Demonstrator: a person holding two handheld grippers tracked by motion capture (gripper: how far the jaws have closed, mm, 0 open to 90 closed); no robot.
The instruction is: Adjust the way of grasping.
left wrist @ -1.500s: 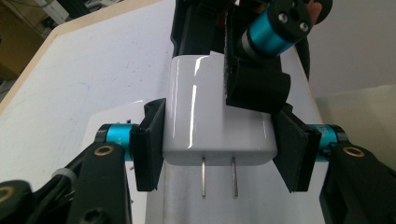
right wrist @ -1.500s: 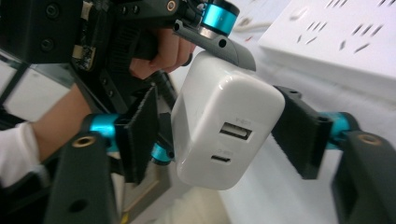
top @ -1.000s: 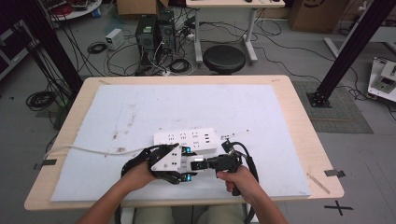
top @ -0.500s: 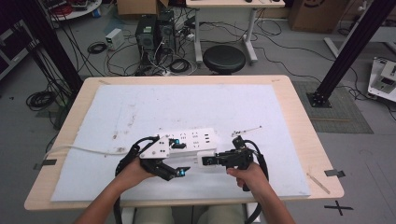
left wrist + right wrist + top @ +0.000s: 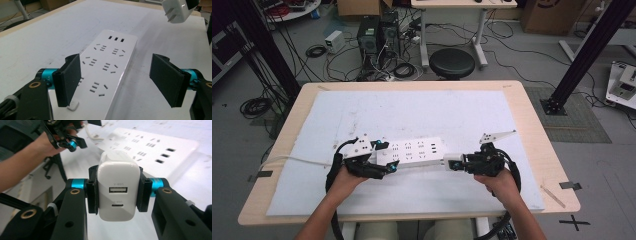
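Looking down from the high view, the power strip point(image 5: 412, 152) lies flat on the white mat point(image 5: 422, 115), the left gripper point(image 5: 384, 157) at its left end, the right gripper point(image 5: 457, 162) just off its right end. In the left gripper view, the jaws have just been opening and straddle the strip without touching. In the right gripper view, the jaws clamp the white charger point(image 5: 118, 190), held clear of the strip
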